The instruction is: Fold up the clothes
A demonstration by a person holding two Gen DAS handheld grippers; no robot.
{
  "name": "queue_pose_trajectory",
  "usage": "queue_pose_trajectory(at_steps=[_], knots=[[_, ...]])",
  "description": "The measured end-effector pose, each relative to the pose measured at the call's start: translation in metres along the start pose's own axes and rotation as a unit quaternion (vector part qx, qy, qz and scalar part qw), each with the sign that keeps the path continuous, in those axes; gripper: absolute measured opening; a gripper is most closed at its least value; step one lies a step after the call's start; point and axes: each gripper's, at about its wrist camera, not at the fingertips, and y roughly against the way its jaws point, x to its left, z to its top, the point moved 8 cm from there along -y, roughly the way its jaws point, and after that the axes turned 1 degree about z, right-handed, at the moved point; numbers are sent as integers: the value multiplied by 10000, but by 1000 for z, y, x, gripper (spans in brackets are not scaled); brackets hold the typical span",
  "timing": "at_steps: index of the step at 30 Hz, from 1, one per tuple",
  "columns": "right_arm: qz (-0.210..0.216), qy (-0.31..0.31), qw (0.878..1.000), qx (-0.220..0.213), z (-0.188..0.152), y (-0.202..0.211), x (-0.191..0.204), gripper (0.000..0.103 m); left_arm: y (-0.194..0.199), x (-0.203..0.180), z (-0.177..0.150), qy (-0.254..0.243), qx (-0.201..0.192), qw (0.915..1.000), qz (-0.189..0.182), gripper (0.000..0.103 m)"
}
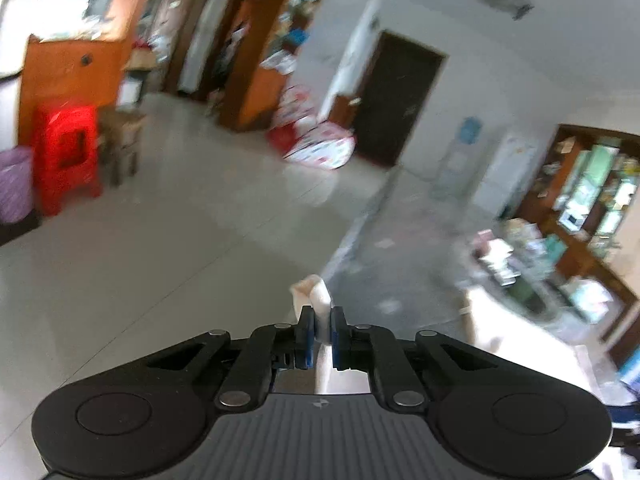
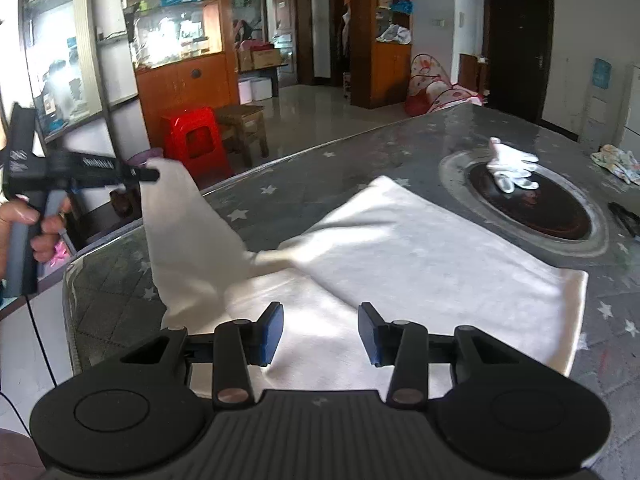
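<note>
White garment [image 2: 420,264] lies spread on the grey star-patterned table cover [image 2: 304,168], directly ahead of and beneath the right gripper [image 2: 320,332], whose blue-padded jaws stand spread apart with nothing between them. One corner of the cloth is lifted off the table up to the left, where the left gripper [image 2: 148,174] pinches it; in the left wrist view that gripper [image 1: 322,334] has its jaws pressed together on a strip of the white fabric. A hand [image 2: 24,224] grips its handle. Beyond the right gripper, a white glove [image 2: 512,170] rests on a dark round inset [image 2: 532,208].
</note>
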Motion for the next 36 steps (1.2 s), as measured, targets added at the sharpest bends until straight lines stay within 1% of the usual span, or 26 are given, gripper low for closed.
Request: queue_pose_trajectory(at_steps=[2,4,8,13,16,19,21,23,24,25,26,27,28,29,31,32,36], knots=[[-67,-78,9999,-60,-2,8,-6,41,10,-31,9,-204,-103,9990,-372,9],[-134,-157,9997,-119,-4,15,-13,41,19,-64,14,-396,-141,9960,-790,9],[-296,-337,9987,-225,-10,32,-29,41,30,-131,12,-683,-48,9854,-1560,9],[-556,-609,9960,-331,-22,54,-55,41,44,-204,-13,-1132,126,9655,-2344,9],[-684,-825,9937,-328,-34,64,-70,41,44,-238,-38,-1443,272,9537,-2623,9],[-793,-981,9916,-290,-45,70,-81,41,40,-262,-68,-1718,558,9424,-2814,10],[-858,-1045,9905,-262,-51,73,-86,41,37,-274,-90,-1992,752,9329,-2904,12],[-902,-1109,9894,-242,-56,74,-90,41,35,-282,-110,-2273,877,9251,-2912,18],[-917,-1137,9890,-233,-58,75,-91,41,36,-284,-118,-2409,904,9218,-2900,19],[-922,-1159,9887,-221,-60,76,-91,41,37,-285,-125,-2543,919,9185,-2884,24],[-920,-1172,9886,-210,-62,76,-91,41,38,-284,-129,-2631,924,9162,-2877,34],[-905,-1171,9888,-198,-62,76,-90,41,40,-282,-131,-2704,925,9142,-2872,38],[-881,-1159,9892,-186,-62,75,-88,41,41,-281,-134,-2777,925,9122,-2868,42],[-843,-1144,9897,-170,-63,74,-86,41,46,-274,-134,-2844,878,9113,-2844,42],[-729,-1108,9911,-123,-63,71,-80,41,48,-257,-128,-2940,765,9141,-2685,44],[-660,-1094,9918,-92,-63,69,-76,41,47,-245,-125,-2984,725,9174,-2533,45],[-387,-1012,9941,69,-66,55,-60,40,41,-195,-111,-3148,601,9296,-1818,46]])
